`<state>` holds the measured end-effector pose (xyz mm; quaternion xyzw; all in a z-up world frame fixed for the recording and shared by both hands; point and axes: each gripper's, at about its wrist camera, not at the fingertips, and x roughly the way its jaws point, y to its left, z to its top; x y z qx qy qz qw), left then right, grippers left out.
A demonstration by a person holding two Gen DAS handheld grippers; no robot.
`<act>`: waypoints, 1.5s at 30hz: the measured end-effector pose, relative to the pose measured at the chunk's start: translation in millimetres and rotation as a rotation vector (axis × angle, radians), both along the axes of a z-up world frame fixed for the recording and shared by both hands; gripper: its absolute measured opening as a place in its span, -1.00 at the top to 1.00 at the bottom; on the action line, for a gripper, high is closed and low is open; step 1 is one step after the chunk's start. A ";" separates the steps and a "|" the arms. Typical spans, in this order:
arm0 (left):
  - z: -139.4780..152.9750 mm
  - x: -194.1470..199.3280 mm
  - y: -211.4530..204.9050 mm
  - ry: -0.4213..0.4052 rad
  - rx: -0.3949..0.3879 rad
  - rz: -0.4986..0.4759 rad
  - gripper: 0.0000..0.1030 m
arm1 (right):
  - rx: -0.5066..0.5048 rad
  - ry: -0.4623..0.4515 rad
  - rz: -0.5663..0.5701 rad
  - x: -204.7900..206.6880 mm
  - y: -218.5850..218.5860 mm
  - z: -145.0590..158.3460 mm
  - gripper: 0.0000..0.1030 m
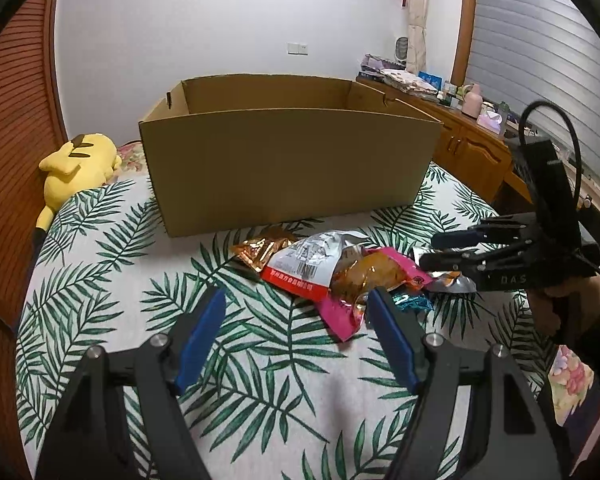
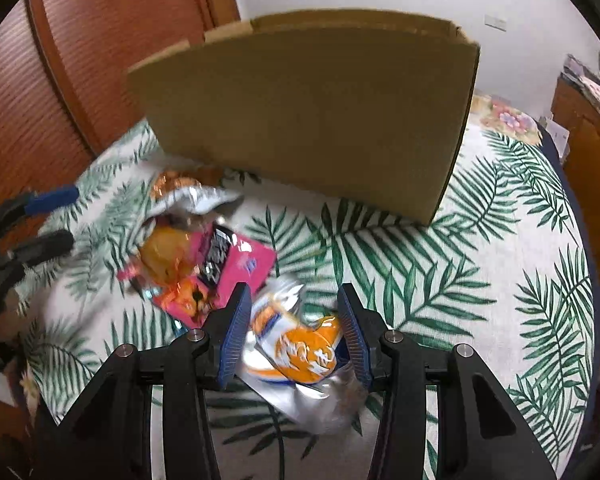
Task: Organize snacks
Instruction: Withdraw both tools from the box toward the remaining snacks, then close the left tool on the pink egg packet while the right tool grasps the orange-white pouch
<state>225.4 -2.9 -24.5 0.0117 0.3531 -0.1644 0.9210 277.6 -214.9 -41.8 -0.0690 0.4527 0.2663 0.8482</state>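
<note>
Right gripper (image 2: 293, 316) low over bed, blue pads either side of silver-orange bag (image 2: 300, 354); pads touching or nearly touching bag, contact unclear from blur. Bag crumpled, lying on leaf-print cover (image 2: 480, 280). Pink bag (image 2: 239, 268) just left of left pad, atop snack pile; silver bag (image 2: 199, 198) and orange foil bag (image 2: 171, 178) behind it, near box. Cardboard box (image 2: 308, 120) upright behind pile, interior hidden. Left gripper (image 2: 53, 216) at left edge, fingers apart, well apart from pile. Wooden wardrobe (image 2: 79, 60) behind.
</note>
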 end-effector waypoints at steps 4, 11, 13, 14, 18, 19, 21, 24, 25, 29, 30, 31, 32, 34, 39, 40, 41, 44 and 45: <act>-0.4 -3.3 -0.6 0.002 -0.003 -0.003 -0.44 | -0.014 0.019 0.008 -12.2 -7.7 -0.9 0.11; -4.4 -4.3 -14.1 0.007 0.008 -0.029 -0.44 | -0.035 -0.005 0.007 -33.4 -10.4 -2.9 0.05; -5.8 -3.1 -19.5 0.010 0.017 -0.041 -0.44 | -0.069 -0.027 0.014 -37.6 -6.5 -4.9 0.02; -6.1 -2.4 -21.8 0.010 0.022 -0.046 -0.44 | -0.082 -0.044 0.017 -38.8 -2.9 -5.5 0.01; -4.2 0.8 -35.0 -0.005 0.059 -0.088 -0.43 | -0.080 -0.063 0.012 -40.4 -1.4 -7.5 -0.05; -3.0 1.3 -39.0 -0.013 0.066 -0.109 -0.42 | -0.077 -0.073 0.014 -41.7 -1.7 -8.6 -0.07; -1.1 4.2 -45.6 -0.017 0.083 -0.143 -0.35 | -0.069 -0.092 0.013 -45.0 -2.8 -10.2 -0.10; -0.5 9.6 -56.1 -0.003 0.112 -0.192 -0.22 | -0.073 -0.106 0.011 -46.6 -0.9 -11.5 -0.11; -0.2 11.9 -59.4 -0.002 0.123 -0.208 -0.21 | -0.072 -0.106 0.010 -46.8 0.1 -12.1 -0.11; -0.2 22.9 -75.4 0.024 0.169 -0.290 -0.13 | -0.060 -0.103 0.007 -47.9 -0.9 -12.3 -0.12; -0.6 25.8 -79.5 0.034 0.180 -0.312 -0.12 | -0.056 -0.102 0.007 -48.0 -1.4 -12.4 -0.12; -1.5 28.2 -82.5 0.043 0.192 -0.329 -0.11 | -0.055 -0.102 0.007 -48.6 -1.6 -12.5 -0.12; -3.1 32.1 -86.8 0.056 0.209 -0.348 -0.10 | -0.055 -0.102 0.007 -48.7 -1.5 -12.5 -0.12; -4.9 36.5 -88.3 0.072 0.229 -0.364 -0.06 | -0.055 -0.102 0.007 -48.5 -1.4 -12.6 -0.12; -9.9 51.5 -88.8 0.161 0.206 -0.399 -0.06 | -0.042 -0.098 0.007 -48.0 -2.7 -12.0 -0.12; -11.8 54.1 -88.5 0.186 0.198 -0.406 -0.07 | -0.040 -0.097 0.007 -47.5 -3.4 -12.0 -0.12; -11.6 54.9 -88.0 0.186 0.196 -0.411 -0.08 | -0.038 -0.096 0.007 -47.0 -4.1 -12.2 -0.12; -12.4 58.6 -88.9 0.202 0.195 -0.413 -0.16 | -0.035 -0.095 0.007 -46.0 -5.5 -12.3 -0.12; -13.5 59.6 -88.6 0.203 0.193 -0.413 -0.23 | -0.034 -0.095 0.007 -45.8 -5.7 -12.7 -0.12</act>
